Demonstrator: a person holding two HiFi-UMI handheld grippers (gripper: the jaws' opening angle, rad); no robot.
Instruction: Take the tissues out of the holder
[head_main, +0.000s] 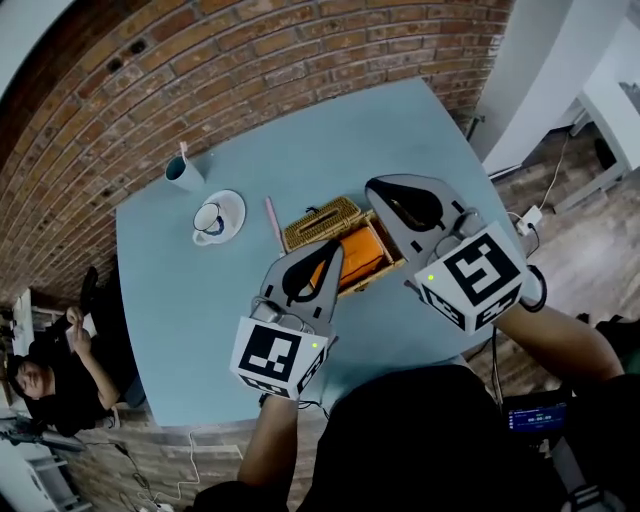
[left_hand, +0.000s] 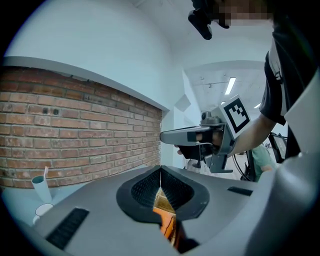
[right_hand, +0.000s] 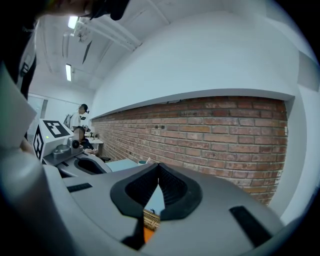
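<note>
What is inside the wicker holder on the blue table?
An orange tissue pack fills the wicker holder. The left gripper covers one end of it, and whatever lies beneath the pack is hidden.

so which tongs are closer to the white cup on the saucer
Left. The left tongs hover over the holder, right of the cup; the right tongs hover farther right.

A rectangular woven wicker tissue holder (head_main: 378, 275) stands open near the middle of the pale blue table (head_main: 190, 330). Its slotted wicker lid (head_main: 322, 222) lies folded back beside it, touching its far edge. An orange tissue pack (head_main: 362, 255) lies inside, top showing.
</note>
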